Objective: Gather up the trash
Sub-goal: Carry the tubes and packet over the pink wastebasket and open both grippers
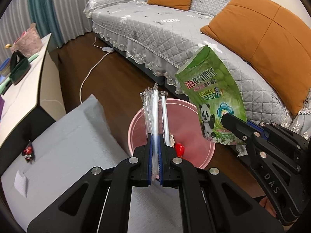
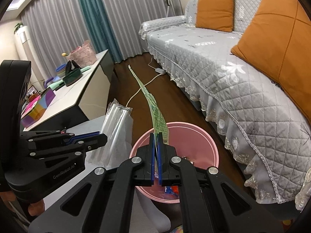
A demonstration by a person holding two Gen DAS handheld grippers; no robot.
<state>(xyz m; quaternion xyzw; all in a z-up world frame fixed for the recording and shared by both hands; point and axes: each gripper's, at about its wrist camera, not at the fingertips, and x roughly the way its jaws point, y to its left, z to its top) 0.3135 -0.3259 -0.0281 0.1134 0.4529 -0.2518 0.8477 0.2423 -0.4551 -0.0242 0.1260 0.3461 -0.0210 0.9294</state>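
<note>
The left gripper (image 1: 155, 141) has its jaws pressed together on a clear packet of wrapped straws (image 1: 154, 112), which stands upright above the near rim of the pink bin (image 1: 206, 155). The right gripper (image 2: 155, 141) is clamped tight on a flat green detergent pouch (image 1: 215, 95) (panda printed on its front), held over the bin's far side. A red wrapper (image 1: 179, 149) lies inside the bin, and another small wrapper (image 1: 28, 152) sits near the left edge of the grey table (image 1: 73, 147).

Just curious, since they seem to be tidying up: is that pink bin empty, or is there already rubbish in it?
Not empty. The pink bin already holds a red wrapper and other scraps; how full it is cannot be told.
</note>
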